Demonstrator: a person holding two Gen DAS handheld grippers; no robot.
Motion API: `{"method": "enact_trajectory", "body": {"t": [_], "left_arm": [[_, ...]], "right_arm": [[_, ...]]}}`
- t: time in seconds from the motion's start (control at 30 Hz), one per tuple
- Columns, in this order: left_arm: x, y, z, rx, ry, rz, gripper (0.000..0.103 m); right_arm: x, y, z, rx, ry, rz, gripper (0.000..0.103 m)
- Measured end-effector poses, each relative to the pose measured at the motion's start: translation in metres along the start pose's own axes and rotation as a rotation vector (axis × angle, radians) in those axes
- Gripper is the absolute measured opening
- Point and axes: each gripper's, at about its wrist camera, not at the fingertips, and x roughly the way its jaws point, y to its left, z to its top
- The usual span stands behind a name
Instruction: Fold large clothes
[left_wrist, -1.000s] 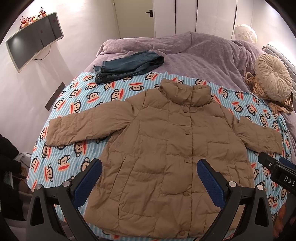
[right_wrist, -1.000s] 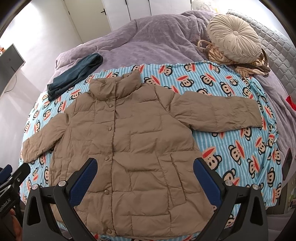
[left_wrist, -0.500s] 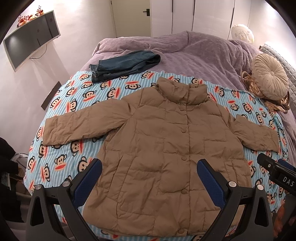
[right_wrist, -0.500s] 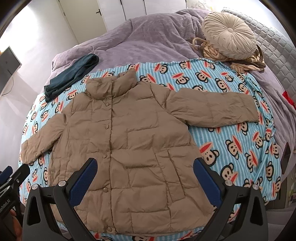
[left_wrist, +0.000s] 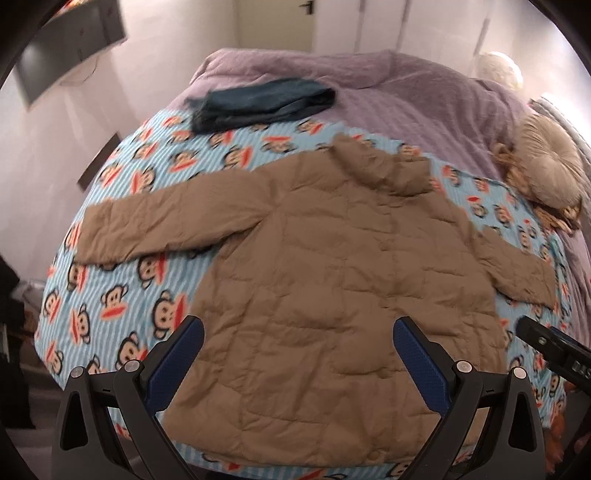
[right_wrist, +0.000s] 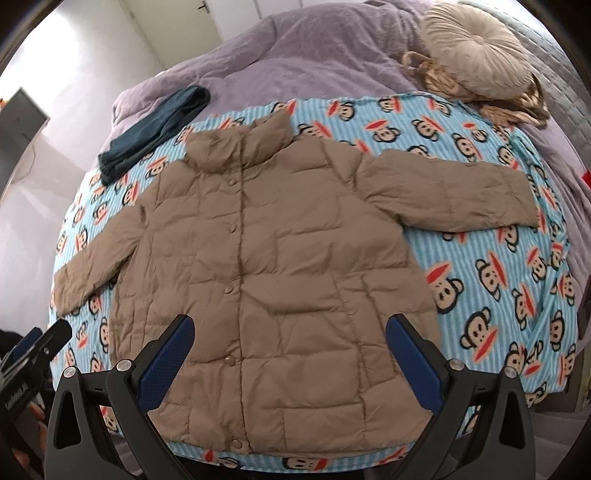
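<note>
A tan quilted puffer jacket (left_wrist: 332, 280) (right_wrist: 280, 266) lies flat and buttoned on a blue monkey-print blanket (left_wrist: 122, 280) (right_wrist: 491, 288), collar away from me, both sleeves spread out to the sides. My left gripper (left_wrist: 297, 354) hovers open above the jacket's lower hem, nothing between its blue pads. My right gripper (right_wrist: 290, 350) is likewise open over the hem, holding nothing. Each gripper's body shows at the edge of the other's view: the right one (left_wrist: 554, 350), the left one (right_wrist: 33, 350).
Folded dark blue jeans (left_wrist: 258, 101) (right_wrist: 155, 129) lie beyond the jacket's collar on a purple bedspread (left_wrist: 406, 92). A round beige cushion (right_wrist: 476, 59) on a woven piece sits far right. A wall-mounted screen (left_wrist: 70, 44) hangs left. The bed's near edge drops off below the hem.
Both grippers have pulled back and tilted slightly, so the jacket sits a little lower and farther in view. The left view has swung, blurring. The jacket itself has not moved.
</note>
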Motion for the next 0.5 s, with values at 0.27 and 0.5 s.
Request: {"method": "enact_trajectory", "body": {"t": [0.27, 0.5], "left_arm": [[0.065, 0.108, 0.009, -0.161, 0.058, -0.040, 0.103], [0.127, 0.214, 0.020, -0.336, 0.069, -0.061, 0.103]], "right_arm": [[0.042, 0.046, 0.003, -0.025, 0.056, 0.061, 0.103], [0.099, 0.114, 0.000, -0.059, 0.113, 0.080, 0.103]]}}
